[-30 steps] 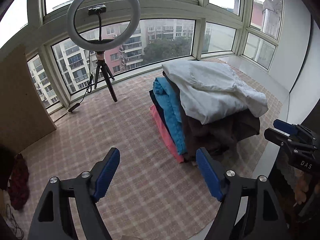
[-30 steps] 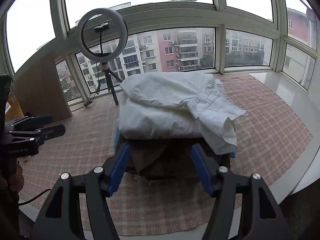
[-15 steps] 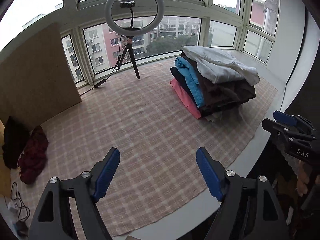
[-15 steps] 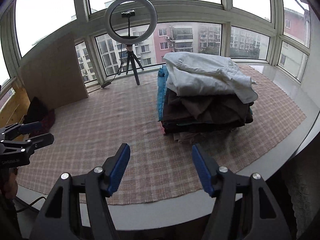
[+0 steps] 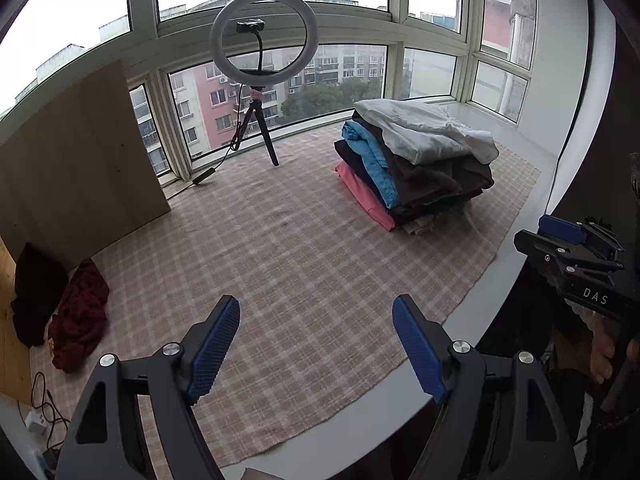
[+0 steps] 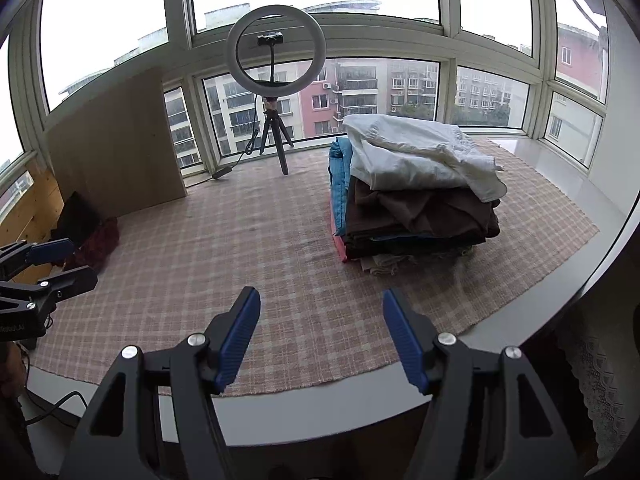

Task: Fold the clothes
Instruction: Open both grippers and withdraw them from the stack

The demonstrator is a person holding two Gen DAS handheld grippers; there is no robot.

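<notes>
Left wrist view. The left gripper (image 5: pixel 316 344), black with blue ribbed pads, stands wide open with nothing between its jaws, above the near part of a pink-and-beige checked woven cloth (image 5: pixel 288 248) that covers a white table (image 5: pixel 360 416). The stack of folded clothes (image 5: pixel 416 164) lies on the far right part of the cloth, well apart from the gripper: a white garment (image 5: pixel 424 130) on top, dark brown layers below it, a blue fold and a pink fold showing at the stack's left side. A white ring light on a black tripod (image 5: pixel 262 40) stands at the far edge before the windows. A tan wooden board (image 5: pixel 76 160) leans at the left; beside it lie a crumpled dark red garment (image 5: pixel 80 316) and a black garment (image 5: pixel 36 292). The right gripper (image 5: pixel 576 248) shows at the right edge, held by a hand (image 5: pixel 604 356).

Right wrist view. The right gripper (image 6: pixel 320 336) is likewise wide open and empty, over the near edge of the checked cloth (image 6: pixel 240 248). The clothes stack (image 6: pixel 416 196) sits ahead and to the right, not touched, the white garment (image 6: pixel 416 156) uppermost. The ring light (image 6: pixel 276 52) and board (image 6: pixel 116 148) stand behind. The left gripper (image 6: pixel 48 264) shows at the left edge, open.
</notes>
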